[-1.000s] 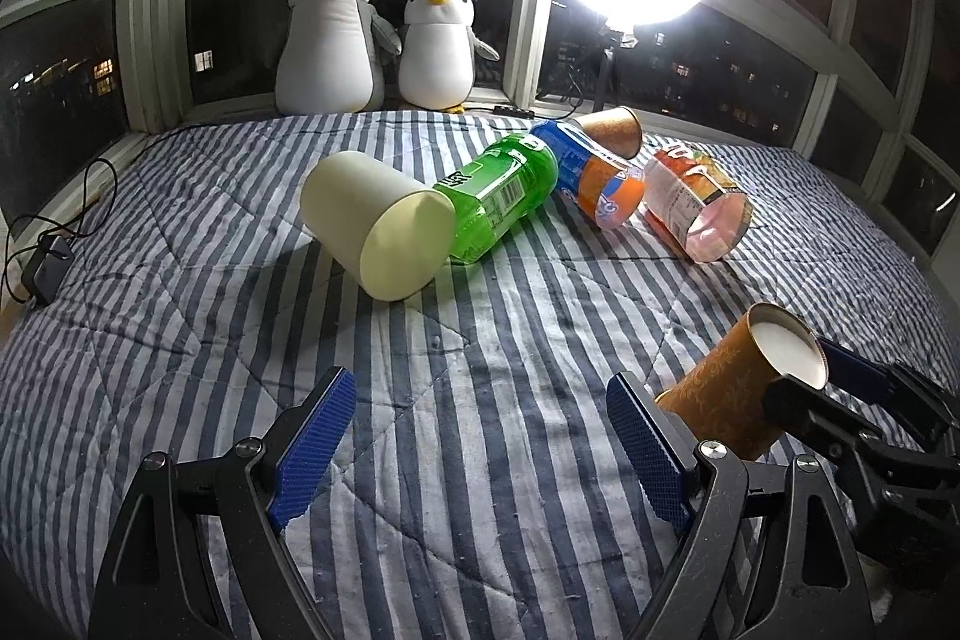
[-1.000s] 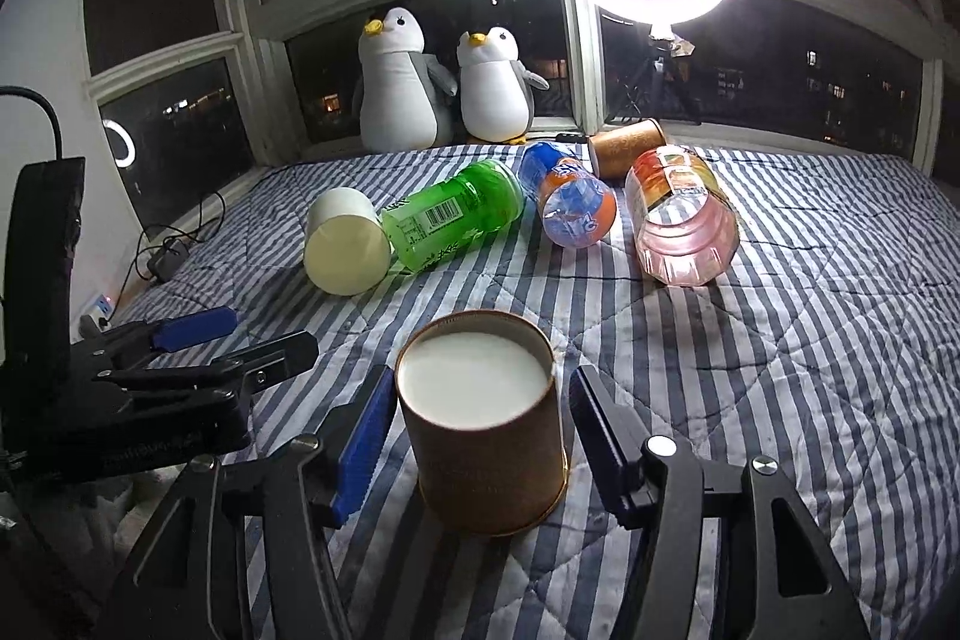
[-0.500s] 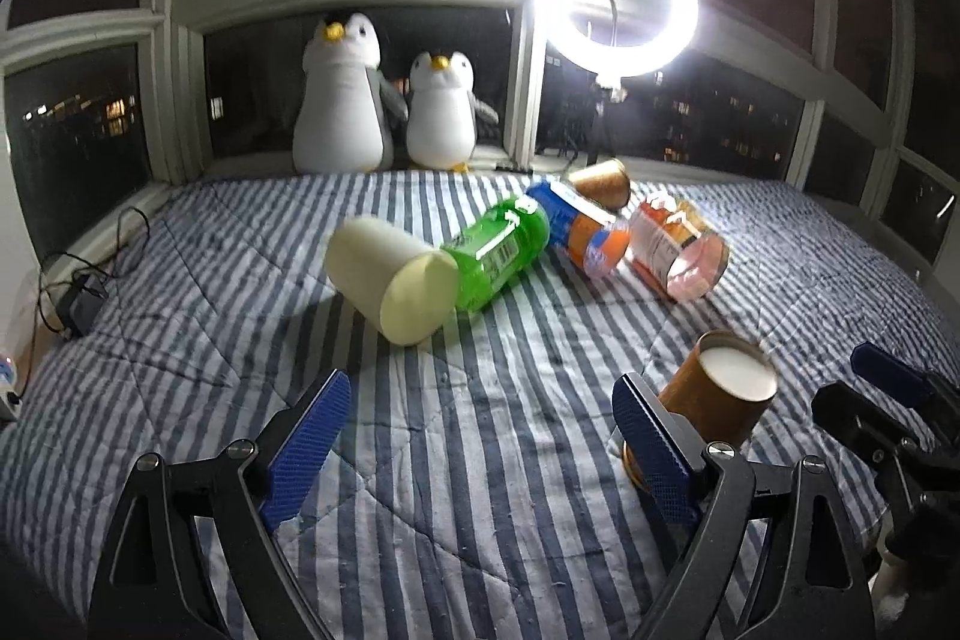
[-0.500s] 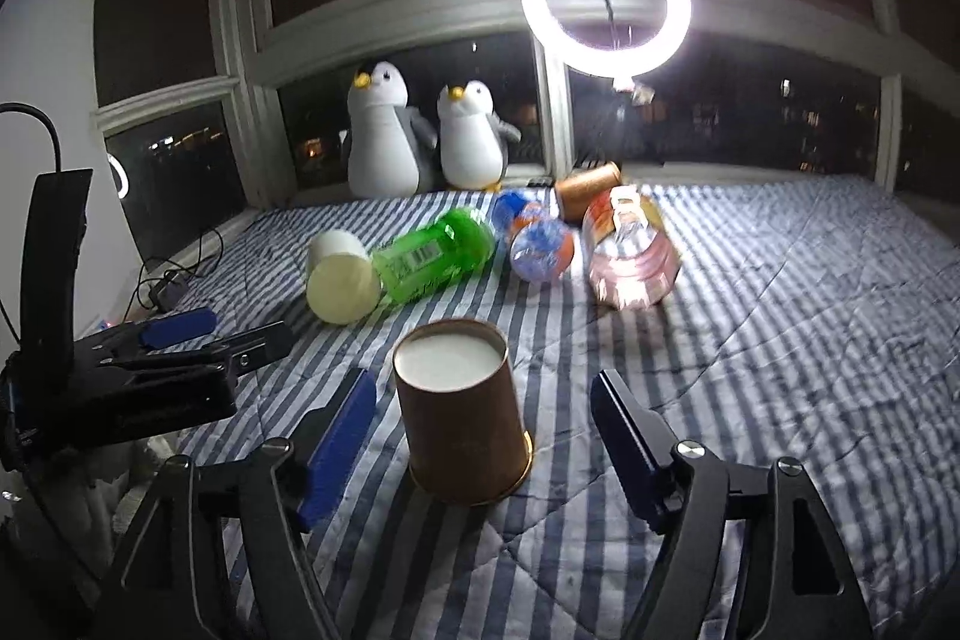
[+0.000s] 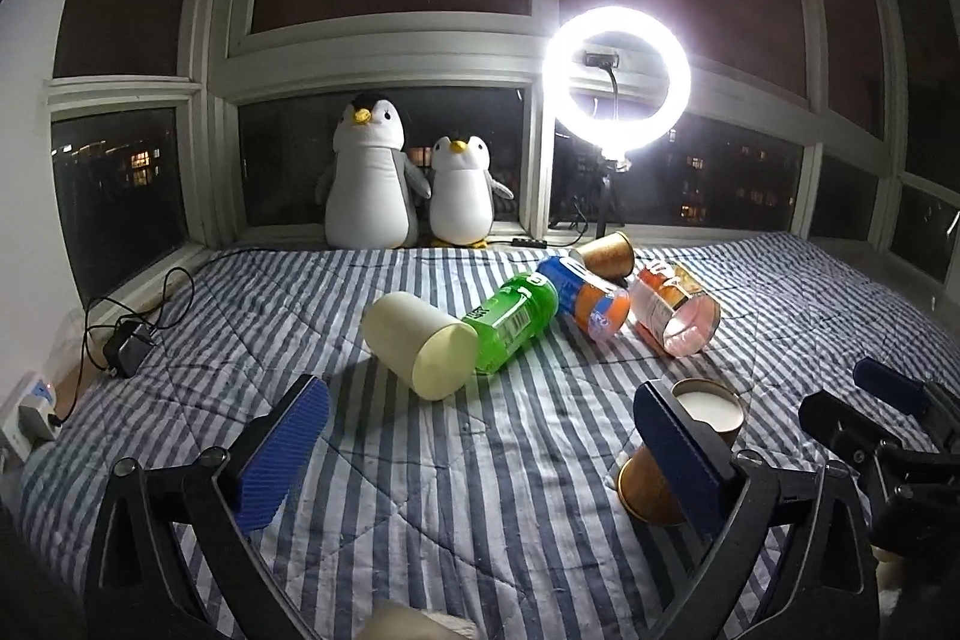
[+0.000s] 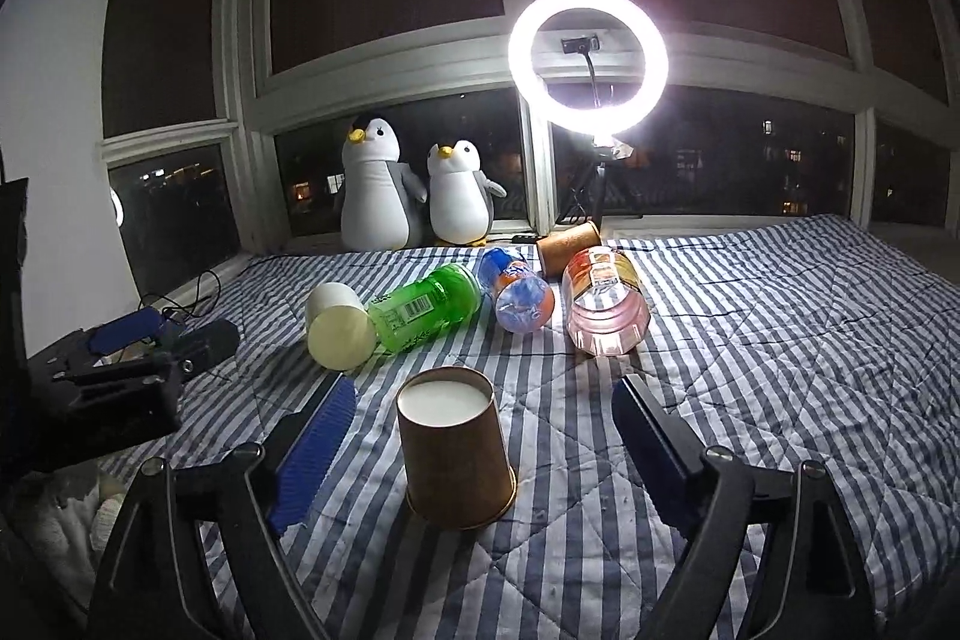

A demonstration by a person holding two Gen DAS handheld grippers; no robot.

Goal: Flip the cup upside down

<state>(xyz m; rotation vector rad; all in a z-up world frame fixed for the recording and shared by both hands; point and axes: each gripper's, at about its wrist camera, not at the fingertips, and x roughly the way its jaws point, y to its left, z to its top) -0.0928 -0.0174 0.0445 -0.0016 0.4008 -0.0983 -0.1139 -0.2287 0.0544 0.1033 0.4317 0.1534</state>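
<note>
Right wrist: cup (image 6: 456, 454) stands inverted, apparently untouched, between spread tongs (image 6: 480, 436).

Right gripper backing off the flipped cup

The right gripper (image 6: 480, 445) is pulling back, its jaws spreading wider, leaving the cup (image 6: 454, 451) standing rim-down on the bed between them, untouched; the left gripper (image 5: 480, 451) is rising too.

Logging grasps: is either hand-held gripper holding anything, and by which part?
Nothing. The right hand-held gripper stands open around the upside-down brown paper cup; the left is open, empty.
</note>
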